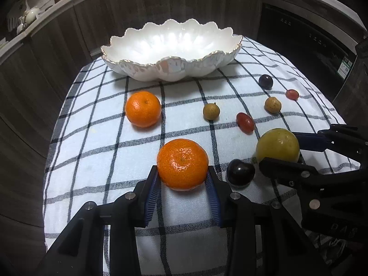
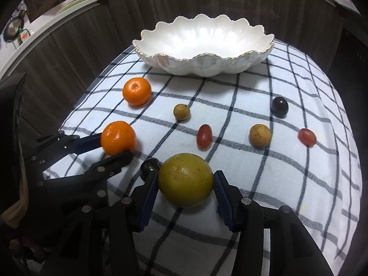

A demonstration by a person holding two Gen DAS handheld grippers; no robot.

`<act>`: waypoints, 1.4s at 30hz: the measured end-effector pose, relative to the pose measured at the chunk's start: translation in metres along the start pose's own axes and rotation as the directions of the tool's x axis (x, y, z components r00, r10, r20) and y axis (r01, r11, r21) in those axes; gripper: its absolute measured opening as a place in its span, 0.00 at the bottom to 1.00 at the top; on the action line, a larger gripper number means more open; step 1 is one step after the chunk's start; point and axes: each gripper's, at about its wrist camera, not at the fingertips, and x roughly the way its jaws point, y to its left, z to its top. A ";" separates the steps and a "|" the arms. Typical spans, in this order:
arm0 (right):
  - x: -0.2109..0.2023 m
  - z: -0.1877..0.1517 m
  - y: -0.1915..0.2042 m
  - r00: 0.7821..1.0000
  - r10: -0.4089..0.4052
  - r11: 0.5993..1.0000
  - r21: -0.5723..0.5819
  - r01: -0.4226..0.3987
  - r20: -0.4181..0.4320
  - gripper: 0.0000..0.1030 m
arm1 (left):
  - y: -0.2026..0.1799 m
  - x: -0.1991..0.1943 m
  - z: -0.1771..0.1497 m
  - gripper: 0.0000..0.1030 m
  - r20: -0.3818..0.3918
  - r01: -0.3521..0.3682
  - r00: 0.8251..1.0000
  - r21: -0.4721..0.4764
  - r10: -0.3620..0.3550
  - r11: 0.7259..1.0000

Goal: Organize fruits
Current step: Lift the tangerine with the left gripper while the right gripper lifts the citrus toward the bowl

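From my left wrist camera: my left claw is closed around a near tangerine, both blue pads pressed against its sides, low on a white cloth with dark checks. Just to the right of my right-hand finger sits a dark plum-like fruit, almost touching it. Beyond that, my right claw reaches in from the right edge around a yellow-green round fruit. Farther back lie a second tangerine, two small brown fruits, two red grapes and a dark grape, all well apart. A scalloped white bowl stands at the far edge of the cloth.

From my right wrist camera: my right claw brackets the yellow-green round fruit. The left pad touches it; the right pad seems to stand a sliver off, though the curve of the fruit makes that hard to judge. The dark plum-like fruit crowds my left finger from behind. My left claw holds the near tangerine at left. The scalloped white bowl stands beyond the scattered small fruits, with nothing between it and them.
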 end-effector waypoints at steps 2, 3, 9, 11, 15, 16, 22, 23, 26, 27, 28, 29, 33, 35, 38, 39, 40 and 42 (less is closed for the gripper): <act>-0.003 0.000 -0.001 1.000 -0.005 1.000 0.006 0.005 0.006 0.49 | 0.000 -0.004 0.001 0.38 0.009 -0.003 1.000 0.000 0.003 1.000; -0.004 0.001 -0.001 1.000 -0.008 1.000 0.008 0.008 0.010 0.49 | 0.000 -0.007 0.001 0.38 0.013 -0.006 1.000 -0.001 0.006 1.000; -0.016 0.002 0.000 0.999 -0.018 1.000 0.007 0.018 0.042 0.49 | -0.001 -0.019 0.003 0.38 0.037 -0.019 0.999 -0.005 0.019 1.000; -0.020 0.003 0.000 0.998 -0.022 1.000 0.008 0.022 0.054 0.49 | -0.001 -0.024 0.004 0.38 0.047 -0.023 0.999 -0.005 0.023 1.000; -0.029 0.005 -0.001 0.997 -0.033 0.999 0.013 0.032 0.076 0.49 | -0.003 -0.032 0.006 0.38 0.066 -0.030 0.997 -0.001 0.030 1.000; -0.031 0.005 -0.002 0.996 -0.036 0.999 0.016 0.035 0.082 0.49 | -0.003 -0.033 0.007 0.38 0.069 -0.031 0.997 0.000 0.031 1.000; -0.039 0.007 -0.004 0.993 -0.045 0.999 0.022 0.043 0.106 0.49 | -0.004 -0.042 0.012 0.38 0.085 -0.043 0.995 -0.004 0.043 0.999; -0.041 0.008 -0.004 0.993 -0.046 0.999 0.022 0.044 0.112 0.49 | -0.003 -0.044 0.013 0.38 0.089 -0.044 0.995 -0.005 0.044 0.999; -0.045 0.011 -0.004 0.991 -0.049 0.999 0.022 0.046 0.127 0.49 | -0.004 -0.048 0.016 0.38 0.100 -0.049 0.994 -0.008 0.049 0.999; -0.046 0.012 -0.004 0.990 -0.050 0.999 0.022 0.047 0.131 0.49 | -0.004 -0.049 0.017 0.38 0.104 -0.050 0.993 -0.008 0.051 0.999; -0.047 0.012 -0.004 0.990 -0.051 0.999 0.023 0.048 0.135 0.49 | -0.003 -0.050 0.019 0.38 0.108 -0.052 0.993 -0.008 0.053 0.999; -0.048 0.013 -0.004 0.989 -0.052 0.998 0.024 0.050 0.139 0.49 | -0.003 -0.051 0.019 0.38 0.112 -0.053 0.992 -0.009 0.054 0.999; -0.054 0.017 -0.005 0.986 -0.059 0.998 0.029 0.055 0.156 0.49 | -0.003 -0.056 0.025 0.38 0.125 -0.057 0.990 -0.015 0.058 0.998; -0.056 0.019 -0.006 0.984 -0.063 0.998 0.030 0.059 0.165 0.49 | -0.003 -0.058 0.028 0.38 0.135 -0.058 0.989 -0.019 0.060 0.998; -0.060 0.023 -0.007 0.981 -0.068 0.997 0.031 0.064 0.181 0.49 | -0.003 -0.061 0.033 0.38 0.149 -0.060 0.987 -0.023 0.062 0.998; -0.061 0.024 -0.007 0.980 -0.071 0.997 0.032 0.066 0.187 0.49 | -0.003 -0.062 0.035 0.38 0.153 -0.060 0.986 -0.026 0.063 0.998; -0.062 0.026 -0.008 0.978 -0.073 0.997 0.034 0.068 0.193 0.49 | -0.003 -0.063 0.037 0.38 0.156 -0.059 0.986 -0.030 0.063 0.998; -0.064 0.030 -0.009 0.976 -0.077 0.997 0.037 0.071 0.204 0.49 | -0.002 -0.064 0.041 0.38 0.161 -0.060 0.985 -0.037 0.065 0.998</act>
